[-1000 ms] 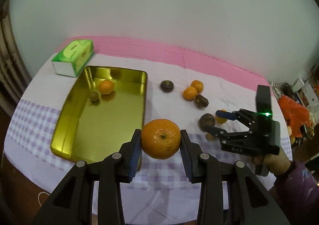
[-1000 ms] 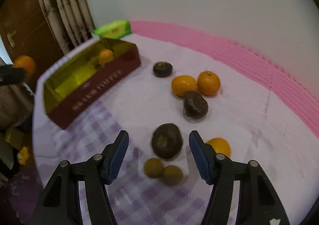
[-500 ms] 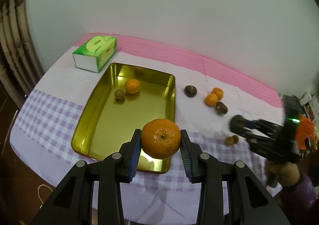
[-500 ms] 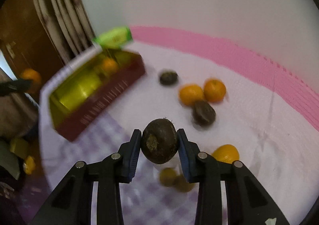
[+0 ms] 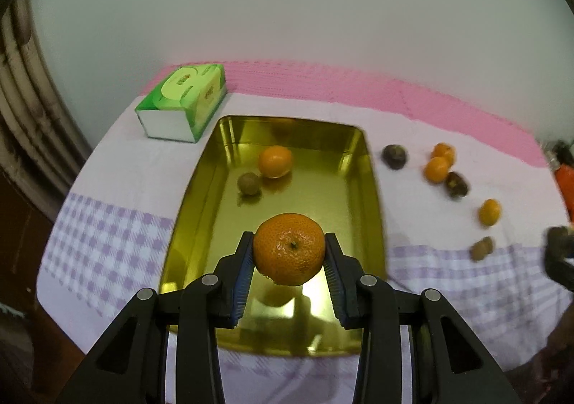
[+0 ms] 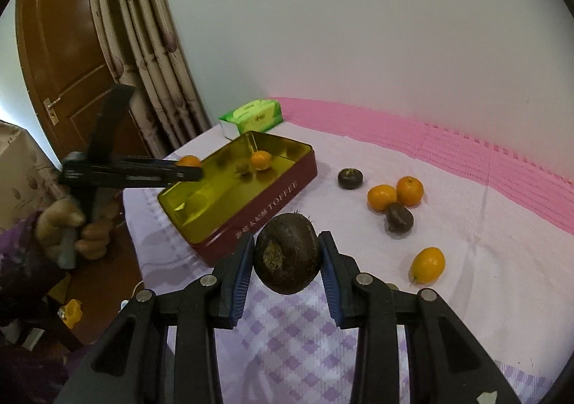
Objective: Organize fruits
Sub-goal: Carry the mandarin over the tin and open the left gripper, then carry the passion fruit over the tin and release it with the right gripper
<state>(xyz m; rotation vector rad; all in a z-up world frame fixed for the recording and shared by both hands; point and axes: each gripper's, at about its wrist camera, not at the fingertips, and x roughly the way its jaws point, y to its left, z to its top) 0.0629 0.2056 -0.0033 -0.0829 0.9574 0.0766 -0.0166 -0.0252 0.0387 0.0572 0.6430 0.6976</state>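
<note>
My left gripper point(image 5: 289, 255) is shut on a large orange point(image 5: 289, 247) and holds it above the near half of the gold tin tray point(image 5: 371, 189). The tray holds a small orange point(image 5: 275, 161) and a brown-green fruit point(image 5: 248, 183). My right gripper point(image 6: 287, 258) is shut on a dark brown fruit point(image 6: 287, 257), held above the checked cloth right of the tray point(image 6: 272, 205). The left gripper with its orange point(image 6: 189, 161) shows in the right wrist view over the tray's near-left end.
Loose on the cloth right of the tray: a dark fruit point(image 6: 350, 178), two oranges point(image 6: 382, 196) point(image 6: 409, 190), another dark fruit point(image 6: 399, 217), a small oval orange fruit point(image 6: 428, 265). A green tissue pack point(image 5: 184, 101) lies behind the tray. A door and curtains point(image 6: 150, 45) stand left.
My right gripper closed on the dark brown fruit and lifted it off the cloth. My left gripper carried its orange leftward to above the tray.
</note>
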